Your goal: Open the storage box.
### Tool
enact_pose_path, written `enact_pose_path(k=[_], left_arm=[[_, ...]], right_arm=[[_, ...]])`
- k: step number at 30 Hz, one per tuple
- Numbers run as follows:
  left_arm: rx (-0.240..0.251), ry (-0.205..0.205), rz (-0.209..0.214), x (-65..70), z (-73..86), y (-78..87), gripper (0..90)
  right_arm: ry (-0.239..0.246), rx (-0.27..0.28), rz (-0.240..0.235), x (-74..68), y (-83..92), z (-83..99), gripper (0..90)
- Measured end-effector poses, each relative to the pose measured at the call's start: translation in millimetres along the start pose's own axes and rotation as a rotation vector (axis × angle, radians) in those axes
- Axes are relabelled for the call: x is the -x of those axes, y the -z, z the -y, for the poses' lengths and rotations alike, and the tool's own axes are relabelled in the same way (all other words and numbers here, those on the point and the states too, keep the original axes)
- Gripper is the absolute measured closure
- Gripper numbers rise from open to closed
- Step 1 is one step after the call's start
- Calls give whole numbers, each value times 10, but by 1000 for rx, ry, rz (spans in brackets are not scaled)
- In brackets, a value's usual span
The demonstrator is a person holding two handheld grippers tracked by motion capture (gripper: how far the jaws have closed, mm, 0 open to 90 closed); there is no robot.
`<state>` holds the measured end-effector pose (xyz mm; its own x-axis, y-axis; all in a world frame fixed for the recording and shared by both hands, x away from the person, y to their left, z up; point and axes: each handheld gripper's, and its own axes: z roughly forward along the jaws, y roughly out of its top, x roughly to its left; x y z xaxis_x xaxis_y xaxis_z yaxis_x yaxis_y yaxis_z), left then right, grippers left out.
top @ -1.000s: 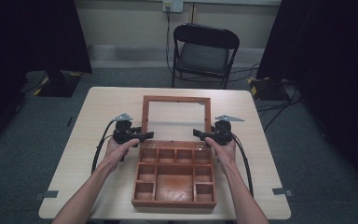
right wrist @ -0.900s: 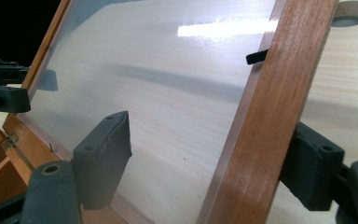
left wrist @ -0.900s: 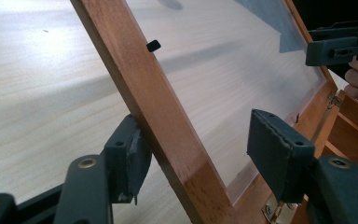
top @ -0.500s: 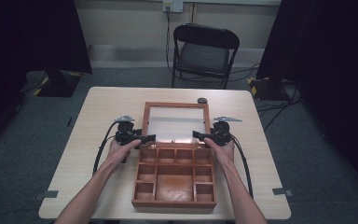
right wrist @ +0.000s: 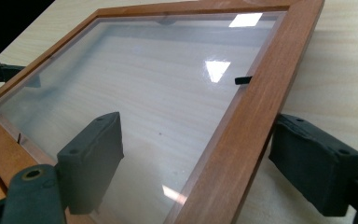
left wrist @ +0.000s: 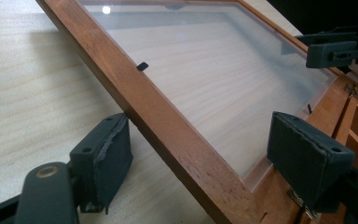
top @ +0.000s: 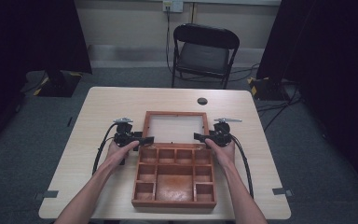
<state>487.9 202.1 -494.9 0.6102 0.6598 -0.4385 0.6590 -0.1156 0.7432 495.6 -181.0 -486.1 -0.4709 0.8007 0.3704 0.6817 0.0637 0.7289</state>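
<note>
Wooden box lid (top: 175, 128) laid open on the table (top: 102, 107)
Both grippers, left (top: 142, 139) and right (top: 200, 136), have just been opening, the side rails loose between their jaws; back out level, avoiding the glass.

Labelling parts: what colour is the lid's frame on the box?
Reddish-brown wood around a clear pane; the lid frame shows best in the right gripper view.
</note>
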Motion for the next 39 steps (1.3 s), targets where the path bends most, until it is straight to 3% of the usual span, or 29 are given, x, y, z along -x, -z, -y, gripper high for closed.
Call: enact_pose_path(k=[5, 7, 9, 17, 19, 25, 30, 33, 38, 39], left_arm=[[-3, 26, -3, -13, 8, -8, 208], [10, 7, -27, -8, -4, 18, 217], [16, 19, -30, -25, -10, 39, 218], [38, -7, -47, -40, 58, 258, 211], [36, -26, -85, -52, 97, 358, 212], [6, -49, -146, -98, 212, 632, 190], [-39, -70, -207, -118, 352, 842, 184], [-50, -72, -239, -121, 442, 930, 185], [-119, -103, -315, -86, 614, 1026, 185], [-110, -108, -330, -72, 647, 1051, 184]], right_arm=[[-25, -15, -9, 24, -11, 15, 160], [-35, -18, 12, 38, 12, -2, 173], [-34, -7, 14, 58, 49, -15, 165], [-21, 17, 44, 133, 227, 75, 175], [-19, 17, 53, 158, 312, 109, 175], [10, 11, 106, 257, 660, 189, 164], [28, -27, 151, 302, 892, 336, 163], [37, -66, 185, 310, 990, 434, 169], [51, -82, 191, 293, 1149, 605, 180], [55, -90, 200, 291, 1178, 646, 180]])
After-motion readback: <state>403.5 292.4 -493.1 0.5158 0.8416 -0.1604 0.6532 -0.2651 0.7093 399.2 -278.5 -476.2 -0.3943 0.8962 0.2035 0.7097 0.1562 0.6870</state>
